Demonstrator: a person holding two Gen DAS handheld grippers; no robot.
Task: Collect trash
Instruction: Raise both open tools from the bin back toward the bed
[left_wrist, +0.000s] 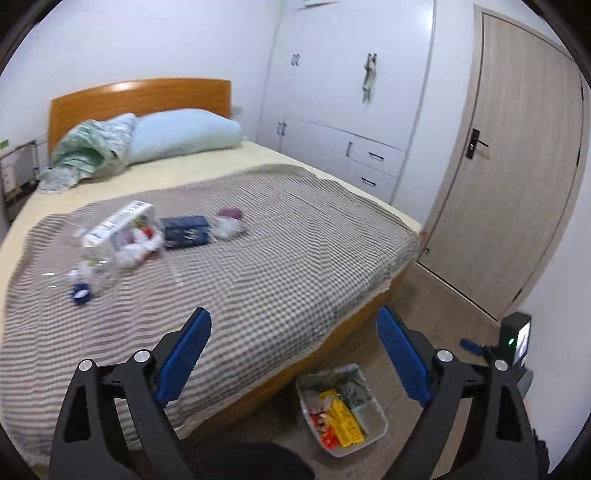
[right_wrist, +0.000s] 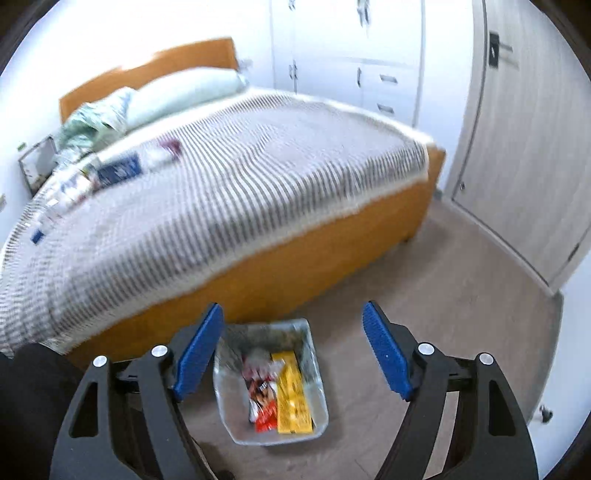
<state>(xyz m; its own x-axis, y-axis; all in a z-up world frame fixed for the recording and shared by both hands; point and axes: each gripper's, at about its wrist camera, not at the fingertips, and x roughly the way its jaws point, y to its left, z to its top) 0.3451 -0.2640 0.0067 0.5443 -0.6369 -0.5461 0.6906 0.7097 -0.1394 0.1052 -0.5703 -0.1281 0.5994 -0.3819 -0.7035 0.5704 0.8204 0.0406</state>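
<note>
**Two empty grippers above a bin, trash left on the bed**

Several pieces of trash lie in a loose cluster on the checked blanket (left_wrist: 280, 258) toward the far left of the bed (right_wrist: 303, 266). Most are blurred. A long white box (left_wrist: 116, 221) with blue print rests tilted on a crumpled white wrapper (left_wrist: 138, 247) showing red. Just beside these sits one dark blue packet (left_wrist: 186, 230), then one pale crumpled bag (left_wrist: 229, 221) with a maroon top. Nearer the blanket's edge lies one clear plastic bottle (left_wrist: 86, 277) with a blue cap, on its side.

One clear-lined bin (right_wrist: 316, 369) stands on the floor near the wooden bed frame. Inside it are one yellow packet (right_wrist: 293, 402), one red-and-orange wrapper (right_wrist: 264, 402) and some pale crumpled pieces; their count cannot be told.

Both the left gripper (left_wrist: 293, 332) and the right gripper (right_wrist: 291, 332) have their blue-padded jaws spread wide with nothing between them. The right one hangs over the bin.

One pillow (left_wrist: 184, 134) and one bundled green cloth (left_wrist: 92, 147) lie at the headboard.
</note>
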